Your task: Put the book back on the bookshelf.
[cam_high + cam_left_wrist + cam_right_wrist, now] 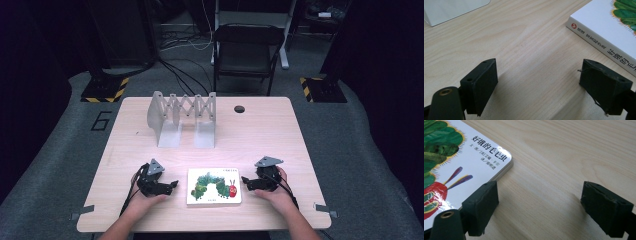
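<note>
Jaws wide and empty on both: left gripper (174,184) and right gripper (243,180) flank our caterpillar board book (214,186), flat on the surface (260,130). Stiff, glossy, likely slippery; we'd pinch an edge.

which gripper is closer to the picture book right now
Right. The right gripper sits just off the picture book at its right edge; the left gripper rests farther from its left edge. Both jaws open, empty.
</note>
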Demonstrator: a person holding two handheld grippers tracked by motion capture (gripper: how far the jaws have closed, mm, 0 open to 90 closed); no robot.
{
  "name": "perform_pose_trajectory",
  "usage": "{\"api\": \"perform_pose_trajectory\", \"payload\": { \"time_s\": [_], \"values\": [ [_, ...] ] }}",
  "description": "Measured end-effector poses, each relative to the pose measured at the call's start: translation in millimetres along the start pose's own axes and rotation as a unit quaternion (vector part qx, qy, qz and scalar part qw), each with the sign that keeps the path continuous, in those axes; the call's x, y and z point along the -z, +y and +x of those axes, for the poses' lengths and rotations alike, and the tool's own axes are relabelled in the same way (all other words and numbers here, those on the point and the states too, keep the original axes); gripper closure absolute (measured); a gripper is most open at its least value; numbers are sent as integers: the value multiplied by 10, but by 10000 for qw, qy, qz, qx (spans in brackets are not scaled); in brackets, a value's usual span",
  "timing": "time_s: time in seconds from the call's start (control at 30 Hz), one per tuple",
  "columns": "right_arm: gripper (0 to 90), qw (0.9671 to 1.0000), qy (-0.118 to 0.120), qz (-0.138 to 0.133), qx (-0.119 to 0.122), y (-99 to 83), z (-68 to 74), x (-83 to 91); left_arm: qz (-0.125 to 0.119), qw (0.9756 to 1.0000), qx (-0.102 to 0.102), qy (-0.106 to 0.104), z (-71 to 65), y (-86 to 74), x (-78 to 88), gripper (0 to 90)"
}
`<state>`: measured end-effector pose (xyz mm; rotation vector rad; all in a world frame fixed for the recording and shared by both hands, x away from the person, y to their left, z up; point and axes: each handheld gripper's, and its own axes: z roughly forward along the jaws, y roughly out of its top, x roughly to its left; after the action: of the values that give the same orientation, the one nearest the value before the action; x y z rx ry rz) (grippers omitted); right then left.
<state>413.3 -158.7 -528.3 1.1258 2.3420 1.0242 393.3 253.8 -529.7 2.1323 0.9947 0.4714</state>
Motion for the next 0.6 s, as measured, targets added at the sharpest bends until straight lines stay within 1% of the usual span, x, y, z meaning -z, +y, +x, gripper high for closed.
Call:
{"api": "perform_pose_trajectory", "payload": {
  "time_s": [0.03,0.1,0.23,0.27,0.37,0.47,0.5,0.57,0.6],
  "values": [
    [141,10000,0,-1,2,0,0,0,65,10000,-2,-33,4,6,8,145],
    [141,10000,-2,-3,-6,0,1,-1,9,10000,18,24,-4,4,-2,145],
    [141,10000,-3,-4,2,0,0,0,30,10000,42,81,-14,3,2,145],
    [141,10000,-5,-2,-1,0,1,0,-1,9999,76,80,-21,-2,2,144],
    [141,10000,-20,-13,-8,0,3,-2,-1,9999,95,71,-27,-7,8,144],
    [142,10000,-21,-19,-39,1,10,-5,4,9999,98,81,-31,-10,13,148],
    [142,10000,-8,-20,-2,4,4,-6,-13,9999,86,77,-33,-13,14,148],
    [143,10000,-7,-18,-10,8,6,-9,71,10000,33,43,-23,-9,29,149],
    [143,10000,-16,15,-15,9,7,-7,64,10000,48,36,-24,-10,29,152]
  ]
}}
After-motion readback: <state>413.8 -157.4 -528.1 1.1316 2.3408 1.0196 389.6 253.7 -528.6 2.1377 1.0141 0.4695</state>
